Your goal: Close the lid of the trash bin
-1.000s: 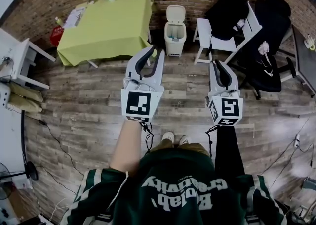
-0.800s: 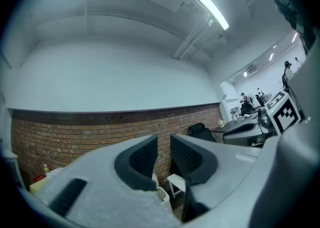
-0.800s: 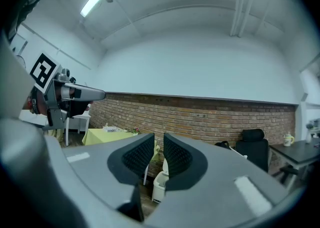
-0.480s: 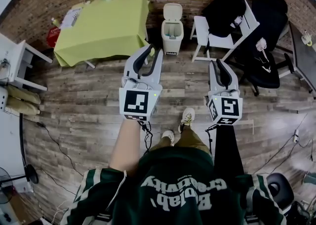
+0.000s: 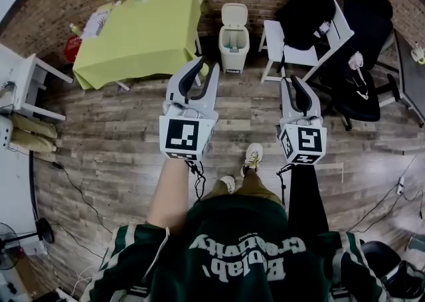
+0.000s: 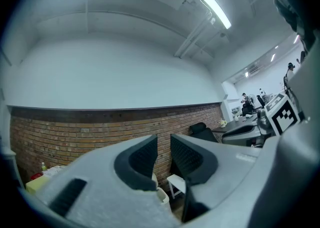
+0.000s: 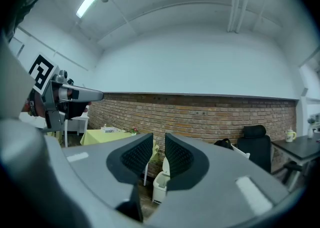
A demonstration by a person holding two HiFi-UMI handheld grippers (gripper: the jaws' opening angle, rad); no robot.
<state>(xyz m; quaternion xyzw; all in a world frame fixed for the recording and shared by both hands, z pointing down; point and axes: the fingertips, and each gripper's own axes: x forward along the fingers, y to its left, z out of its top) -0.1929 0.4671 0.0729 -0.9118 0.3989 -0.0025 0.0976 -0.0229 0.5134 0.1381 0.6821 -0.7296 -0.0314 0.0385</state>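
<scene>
Head view: trash bin (image 5: 234, 47) stands against brick wall, lid (image 5: 234, 15) upright, between green table (image 5: 139, 32) and white chair (image 5: 285, 55), well ahead. Left gripper (image 5: 207, 65) and right gripper (image 5: 293, 81) are parted and empty, jaws just been opening.
Left gripper view: bin barely visible.
Right gripper view: bin below jaws.
Lid likely light hinged plastic, so tip its top edge down. Floor open ahead.

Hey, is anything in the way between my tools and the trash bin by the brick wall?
Nothing visible. Only bare wood floor lies between the left tool, the right tool, both empty with jaws just opened wider, and the trash bin, lid up. The green table and white chair flank it.
</scene>
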